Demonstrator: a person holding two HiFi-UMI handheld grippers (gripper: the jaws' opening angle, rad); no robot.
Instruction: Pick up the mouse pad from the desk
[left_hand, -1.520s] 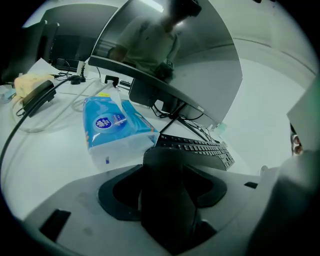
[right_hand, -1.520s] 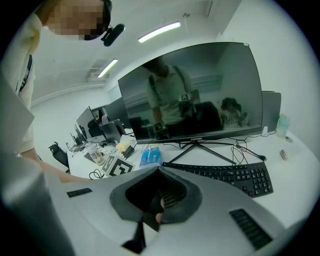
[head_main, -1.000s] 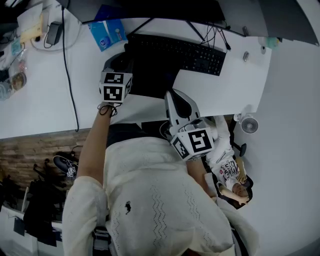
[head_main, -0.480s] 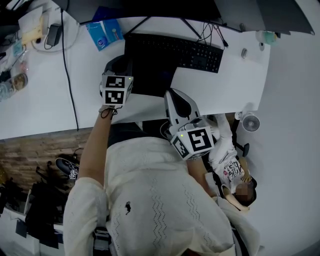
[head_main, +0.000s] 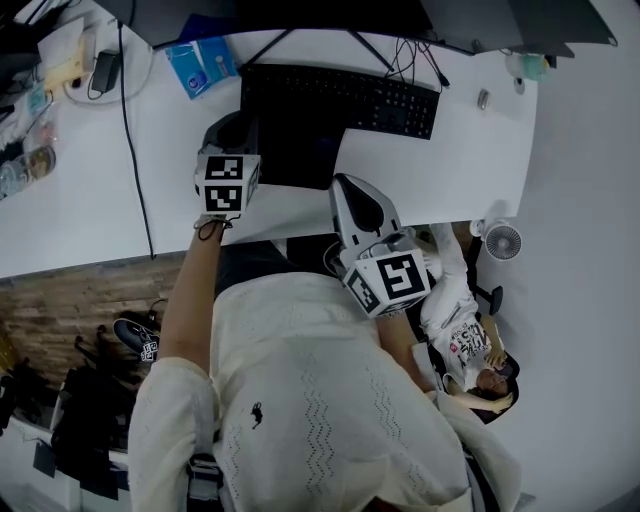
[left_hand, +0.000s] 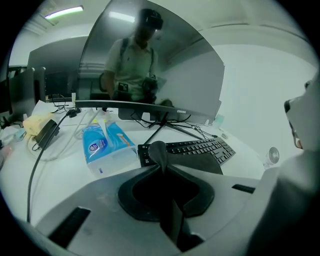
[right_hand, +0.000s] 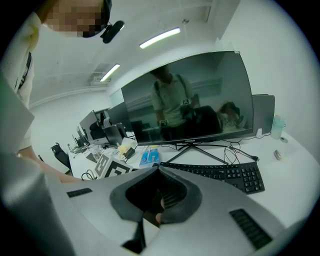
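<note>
1. Left gripper view: left gripper (left_hand: 160, 166) jaws have just been closing and now pinch a raised corner of the flat dark-grey fabric mouse pad (left_hand: 202, 161).
2. The rest of the pad lies on the white desk (left_hand: 60, 165) right of centre, its far edge under the black keyboard (left_hand: 200, 147).
3. Head view: the pad stretches from the left gripper toward frame right; its long side seems to run across the frame.
4. Right gripper (right_hand: 159, 169) jaws are pressed together, empty, near the pad's lower right edge.
5. Judgement: the left hand owns the lift, and the pad must slide out from under the keyboard.

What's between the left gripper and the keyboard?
The dark mouse pad: the left gripper has just closed on its edge, and it runs to the keyboard. Seen in left gripper view.
</note>
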